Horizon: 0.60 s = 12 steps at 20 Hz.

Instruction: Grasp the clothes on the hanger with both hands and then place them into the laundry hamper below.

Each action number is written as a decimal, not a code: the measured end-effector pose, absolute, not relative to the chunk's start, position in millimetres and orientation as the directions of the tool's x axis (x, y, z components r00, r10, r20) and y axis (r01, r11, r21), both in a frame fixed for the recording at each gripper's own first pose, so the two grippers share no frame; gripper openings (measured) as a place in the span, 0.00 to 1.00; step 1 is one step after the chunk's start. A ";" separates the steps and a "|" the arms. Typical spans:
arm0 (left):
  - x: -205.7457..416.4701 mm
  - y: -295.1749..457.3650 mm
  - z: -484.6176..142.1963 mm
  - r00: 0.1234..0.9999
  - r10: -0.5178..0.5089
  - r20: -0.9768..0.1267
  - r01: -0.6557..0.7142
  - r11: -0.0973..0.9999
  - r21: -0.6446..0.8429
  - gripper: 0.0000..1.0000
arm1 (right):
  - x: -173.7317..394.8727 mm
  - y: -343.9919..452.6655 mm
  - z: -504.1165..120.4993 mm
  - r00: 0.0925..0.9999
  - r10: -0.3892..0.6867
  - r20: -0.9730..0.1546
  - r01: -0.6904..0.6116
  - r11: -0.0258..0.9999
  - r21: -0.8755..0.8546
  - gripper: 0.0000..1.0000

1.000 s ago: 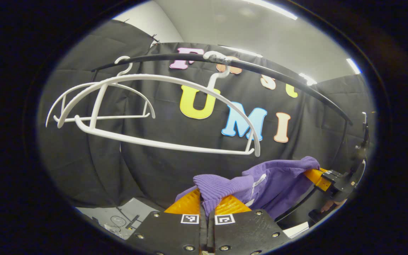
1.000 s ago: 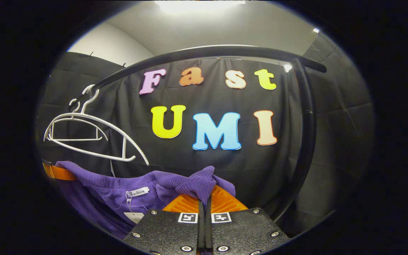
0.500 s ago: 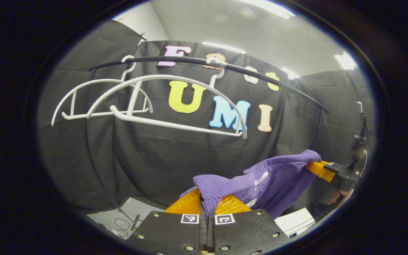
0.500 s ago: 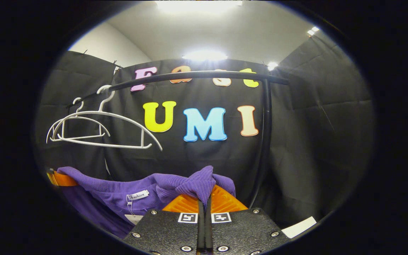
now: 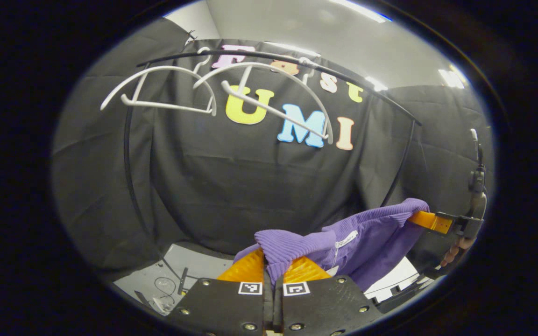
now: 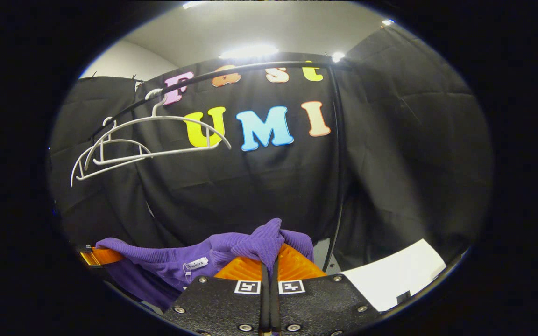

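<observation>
Purple and soft, the top [image 5: 357, 238] hangs in the air between the two grippers. It is off its hanger and sags in the middle like a little hammock.

One shoulder of the top is bunched up in the left gripper [image 5: 273, 263]. Its two orange fingers [image 5: 248, 268] are closed tight on the cloth. The other shoulder is in the right gripper [image 6: 271, 261], and its orange fingers [image 6: 297, 266] are closed tight on the cloth too. In the left gripper view the right gripper also shows far off to the side, with a hand [image 5: 453, 252] holding it. A small white tag [image 6: 195, 264] sits at the neck of the top.

Up high, two white hangers [image 6: 147, 140] are bare on the black rail [image 6: 250, 72]. They are well above the top.

So the grab step looks done. The step in hand is the carry down to the hamper. The hamper cannot be made out for sure. A white flat shape [image 6: 399, 275] shows low down in the right gripper view, and it may be part of it, but that is hard to tell.

Next, both grippers should go down together, side by side, so the top does not get pulled or slip out. They should stay closed until the top is over the hamper. Then both should open so it drops in.
</observation>
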State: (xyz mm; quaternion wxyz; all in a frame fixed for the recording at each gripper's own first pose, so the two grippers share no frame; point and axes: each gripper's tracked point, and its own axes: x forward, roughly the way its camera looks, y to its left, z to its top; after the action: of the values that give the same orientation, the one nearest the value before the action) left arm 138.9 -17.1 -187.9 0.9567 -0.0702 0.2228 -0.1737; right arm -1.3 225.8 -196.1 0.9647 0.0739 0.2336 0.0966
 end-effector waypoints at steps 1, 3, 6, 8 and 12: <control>135.0 -12.9 -199.9 0.834 -0.364 -0.415 0.303 0.930 -0.206 0.01 | -9.1 229.3 -211.1 0.854 0.223 -0.470 -0.145 0.970 0.198 0.00; 127.3 -5.0 -228.4 0.819 -0.353 -0.452 0.306 0.936 -0.177 0.01 | -24.9 235.1 -242.7 0.809 0.226 -0.543 -0.127 0.968 0.215 0.00; 114.8 3.8 -277.5 0.784 -0.321 -0.532 0.305 0.945 -0.120 0.01 | -46.8 246.2 -284.8 0.739 0.226 -0.635 -0.098 0.968 0.231 0.00; 110.5 -2.3 -298.5 0.760 -0.339 -0.555 0.321 0.938 -0.133 0.01 | -54.2 248.9 -306.6 0.719 0.223 -0.658 -0.096 0.970 0.225 0.00; 105.8 -9.4 -348.3 0.722 -0.354 -0.594 0.304 0.934 -0.186 0.01 | -65.5 262.0 -347.6 0.664 0.214 -0.716 -0.090 0.974 0.207 0.00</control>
State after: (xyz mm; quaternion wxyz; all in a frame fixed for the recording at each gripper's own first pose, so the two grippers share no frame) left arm 105.8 -9.4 -348.3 0.9273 -0.0378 0.3275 -0.1775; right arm -65.5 262.0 -347.6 0.9089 0.0770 0.4012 0.0836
